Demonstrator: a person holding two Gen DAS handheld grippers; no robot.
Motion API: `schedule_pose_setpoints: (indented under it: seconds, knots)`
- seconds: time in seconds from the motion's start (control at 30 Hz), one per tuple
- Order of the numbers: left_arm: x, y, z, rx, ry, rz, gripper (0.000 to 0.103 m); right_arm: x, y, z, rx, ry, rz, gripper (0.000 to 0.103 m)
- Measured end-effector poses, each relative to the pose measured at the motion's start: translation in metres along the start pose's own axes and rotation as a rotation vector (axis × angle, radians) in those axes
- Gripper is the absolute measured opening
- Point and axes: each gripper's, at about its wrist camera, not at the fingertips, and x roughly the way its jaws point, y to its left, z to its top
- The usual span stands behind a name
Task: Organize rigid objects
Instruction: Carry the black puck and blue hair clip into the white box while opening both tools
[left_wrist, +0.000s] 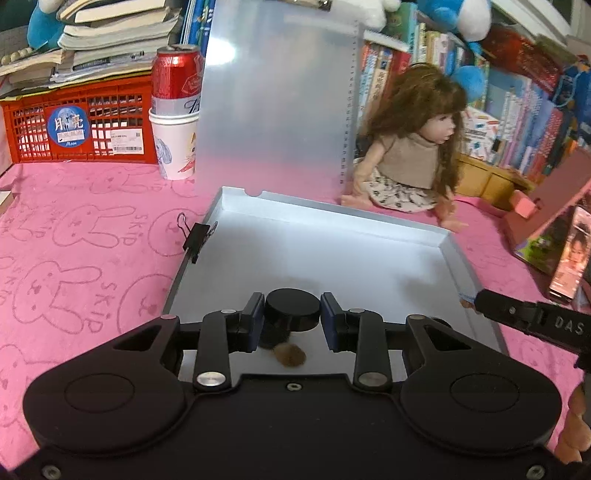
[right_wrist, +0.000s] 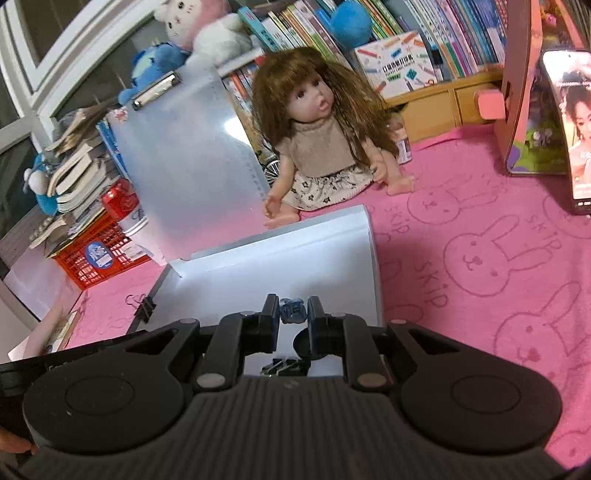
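My left gripper (left_wrist: 292, 312) is shut on a small black round-lidded jar (left_wrist: 291, 308), held over the near part of a shallow white box (left_wrist: 332, 212). A brown lump (left_wrist: 290, 355) lies on the box floor just under it. My right gripper (right_wrist: 293, 314) is nearly closed, with a small blue object (right_wrist: 293, 312) pinched between its pads above the same white box (right_wrist: 280, 230). Black binder clips (right_wrist: 284, 367) lie in the box below it. In the left wrist view the right gripper (left_wrist: 474, 301) reaches in over the box's right wall.
A black binder clip (left_wrist: 195, 238) grips the box's left rim, and the open translucent lid (left_wrist: 277, 92) stands behind. A doll (left_wrist: 410, 147) sits beyond the box. A red crate (left_wrist: 77, 125), a can in a paper cup (left_wrist: 175, 110) and books stand at the back left, a pink stand with a phone (right_wrist: 569, 125) at the right.
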Motion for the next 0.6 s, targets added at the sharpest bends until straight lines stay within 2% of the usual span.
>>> schedule_pose_setpoints:
  seconds: [0.27,0.6]
  knots:
    - [0.04,0.001,0.009,0.005,0.021,0.057,0.031,0.026,0.001,0.003,-0.026,0.026,-0.037,0.019]
    - [0.061,0.0,0.002,0.034,0.037,0.078,0.031,0.046,-0.003,0.001,-0.043,0.052,-0.057,0.019]
